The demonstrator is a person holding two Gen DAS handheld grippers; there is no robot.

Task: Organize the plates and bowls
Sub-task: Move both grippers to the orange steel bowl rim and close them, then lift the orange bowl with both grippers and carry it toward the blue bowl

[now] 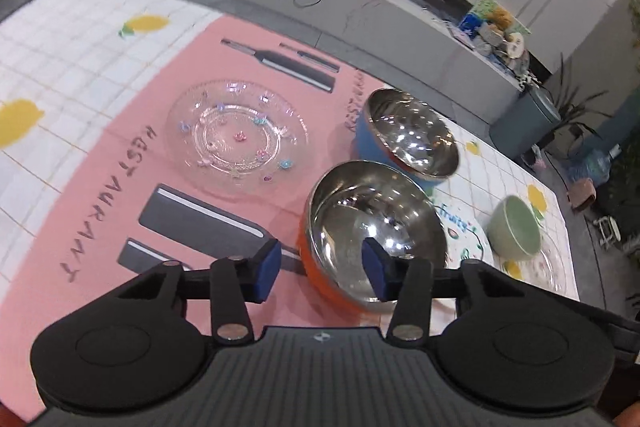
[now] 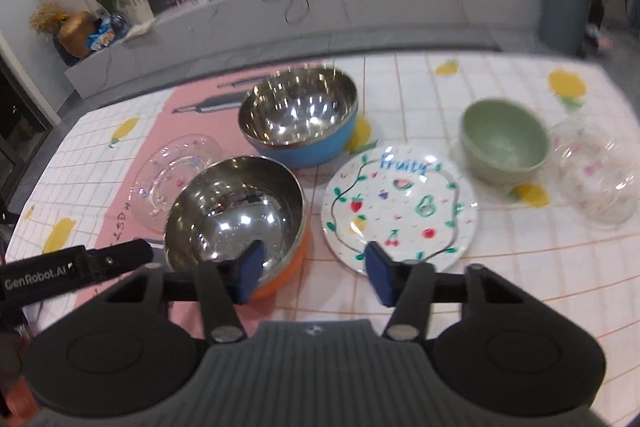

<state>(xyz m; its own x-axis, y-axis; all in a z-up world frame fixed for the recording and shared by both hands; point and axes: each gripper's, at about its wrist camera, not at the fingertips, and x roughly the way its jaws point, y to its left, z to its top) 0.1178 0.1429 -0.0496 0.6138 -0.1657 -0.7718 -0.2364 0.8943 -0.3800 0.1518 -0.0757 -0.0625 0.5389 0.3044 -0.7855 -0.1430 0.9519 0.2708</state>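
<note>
Checked cloth covers the desk [image 2: 500, 267], with an orange bowl [image 2: 236, 211] left of a fruit plate [image 2: 400, 203]. Both the left gripper [image 1: 320, 267] and right gripper [image 2: 316, 273] hover with jaws released, grasping nothing.

The orange bowl [image 1: 372, 235] hides most of the Fruity plate [image 1: 460, 227] in the left wrist view, and part of the clear glass plate [image 2: 172, 175] in the right. The clear dish [image 2: 596, 175] beside the green bowl [image 2: 502, 147] is smeared by blur.
</note>
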